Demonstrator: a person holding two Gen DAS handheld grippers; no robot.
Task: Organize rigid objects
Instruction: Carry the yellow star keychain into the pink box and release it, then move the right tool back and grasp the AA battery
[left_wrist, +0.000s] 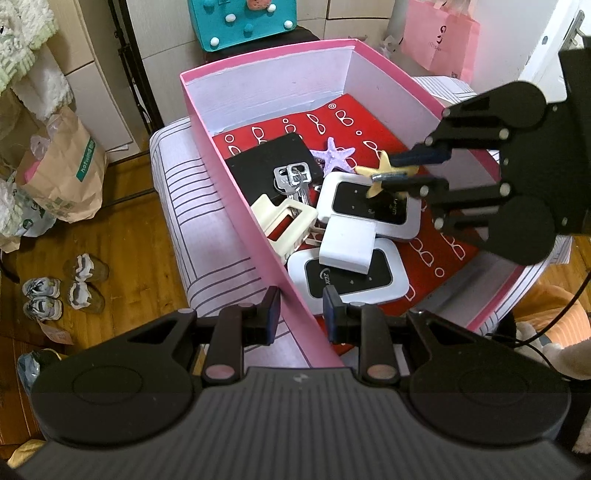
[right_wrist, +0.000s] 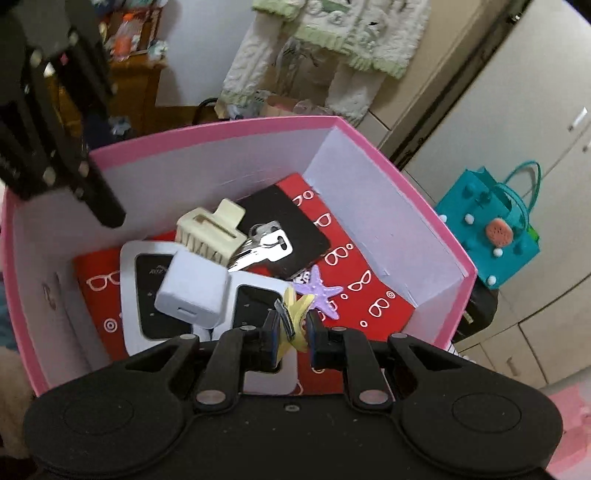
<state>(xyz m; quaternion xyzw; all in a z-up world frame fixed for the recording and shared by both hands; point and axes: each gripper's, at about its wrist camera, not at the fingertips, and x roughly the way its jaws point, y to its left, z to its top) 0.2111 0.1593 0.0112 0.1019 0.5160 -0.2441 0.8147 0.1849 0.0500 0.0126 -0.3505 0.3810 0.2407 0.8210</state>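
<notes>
A pink box (left_wrist: 258, 218) (right_wrist: 413, 177) on a striped cushion holds two white Wi-Fi routers (left_wrist: 369, 206) (right_wrist: 147, 295), a white charger cube (left_wrist: 347, 247) (right_wrist: 192, 291), keys (left_wrist: 293, 181) (right_wrist: 266, 247), a cream hair claw (left_wrist: 284, 225) (right_wrist: 210, 229), a purple starfish (left_wrist: 334, 157) (right_wrist: 317, 290) and a black card. My right gripper (left_wrist: 410, 170) (right_wrist: 291, 328) is shut on a yellow starfish clip (left_wrist: 384, 173) (right_wrist: 295, 314), held just above the routers. My left gripper (left_wrist: 301, 314) straddles the box's near wall, jaws apart and not touching it.
The box lies on red paper printed with glasses (left_wrist: 369, 122). A paper bag (left_wrist: 62, 173) and shoes (left_wrist: 62, 284) are on the wooden floor at left. A teal bag (left_wrist: 240, 18) (right_wrist: 495, 236) and a pink bag (left_wrist: 439, 40) stand behind the box.
</notes>
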